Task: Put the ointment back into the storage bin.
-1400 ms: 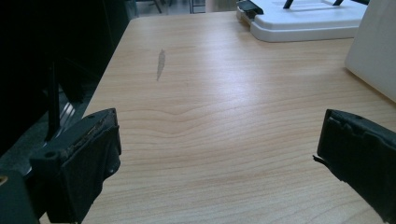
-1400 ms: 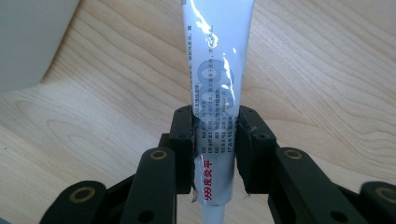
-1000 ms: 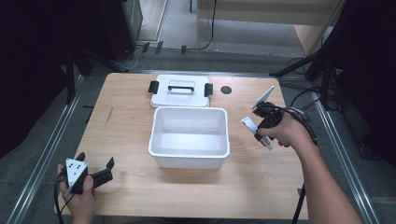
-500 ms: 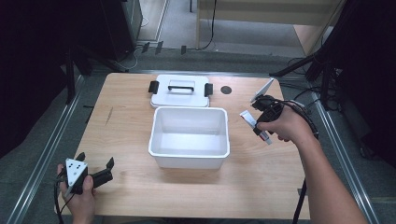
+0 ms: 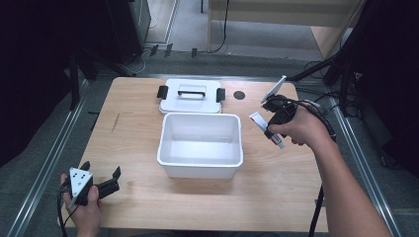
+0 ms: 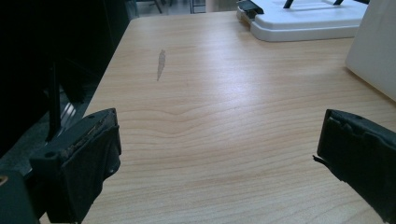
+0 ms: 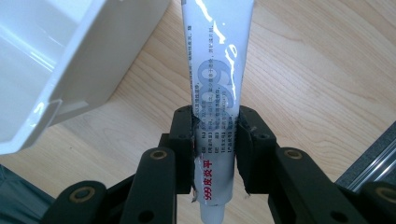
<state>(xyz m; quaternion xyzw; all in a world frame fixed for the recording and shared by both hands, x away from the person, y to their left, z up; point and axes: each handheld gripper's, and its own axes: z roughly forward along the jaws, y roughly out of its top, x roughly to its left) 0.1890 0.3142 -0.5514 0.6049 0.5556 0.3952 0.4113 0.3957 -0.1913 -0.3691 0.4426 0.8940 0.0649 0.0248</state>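
My right gripper (image 7: 215, 140) is shut on a white ointment tube (image 7: 215, 84) with blue and red print, held above the table just right of the white bin (image 5: 200, 143). In the high view the tube (image 5: 259, 120) sticks out from the right gripper (image 5: 272, 129) toward the bin's right rim. The bin's corner (image 7: 60, 51) shows at the upper left of the right gripper view. Near the table's front left corner my left gripper (image 5: 101, 175) stands open, low over bare wood, nothing between its jaws (image 6: 215, 154).
A white lid (image 5: 191, 97) with a black handle and black side clips lies behind the bin; the lid (image 6: 303, 21) also shows at the top right of the left gripper view. A small dark round hole (image 5: 239, 95) sits in the tabletop right of the lid. Metal rails run along both table sides.
My right gripper has risen a little with the tube and drifted slightly toward the back. The left gripper has stayed put.
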